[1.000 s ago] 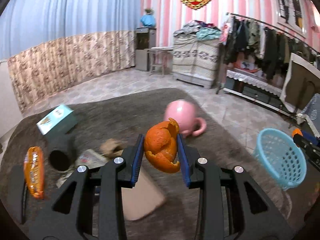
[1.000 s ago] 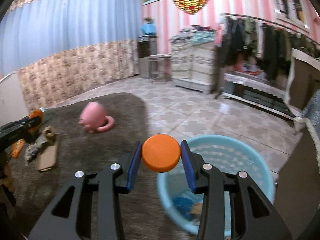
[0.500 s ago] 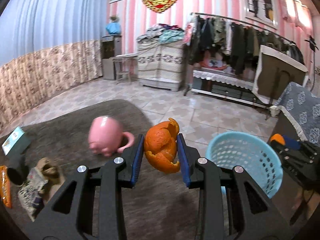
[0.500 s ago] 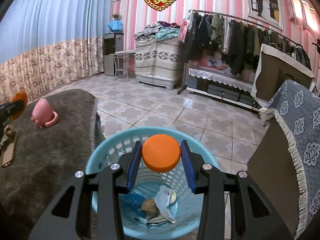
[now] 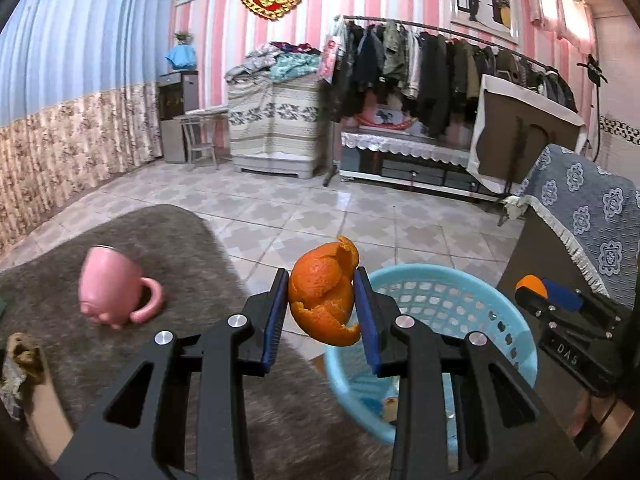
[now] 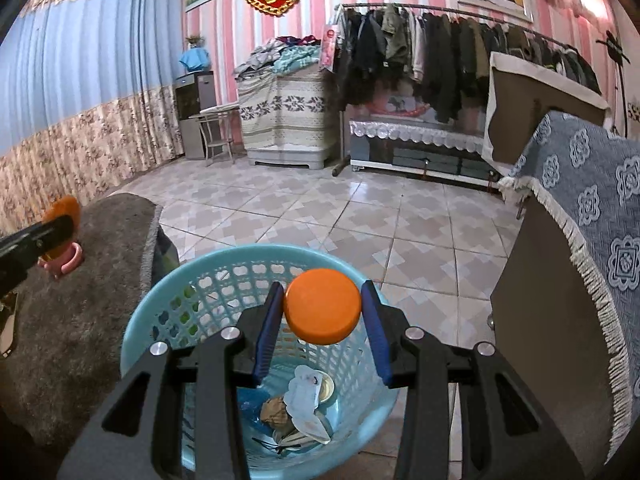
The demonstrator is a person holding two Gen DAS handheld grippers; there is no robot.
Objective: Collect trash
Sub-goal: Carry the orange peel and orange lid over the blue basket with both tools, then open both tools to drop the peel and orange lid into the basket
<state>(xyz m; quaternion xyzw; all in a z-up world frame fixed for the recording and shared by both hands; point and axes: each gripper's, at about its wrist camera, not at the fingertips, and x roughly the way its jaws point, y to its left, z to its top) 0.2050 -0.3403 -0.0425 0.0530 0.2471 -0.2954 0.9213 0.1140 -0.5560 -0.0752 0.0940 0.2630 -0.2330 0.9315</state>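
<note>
Curled orange peel (image 5: 324, 300) and round orange cap (image 6: 322, 306) hang over the trash-holding blue basket (image 6: 192, 276).

Basket (image 5: 472, 292) floor hidden behind left gripper (image 5: 322, 312), brown scrap (image 5: 22, 354) cut off at 9 o'clock, basket trash (image 6: 296, 412) partly indistinct.

We see a clothes rack (image 5: 440, 60) against the pink striped wall (image 5: 224, 40), blue curtains (image 5: 80, 40) left of it, tiled floor (image 5: 320, 208) below.
</note>
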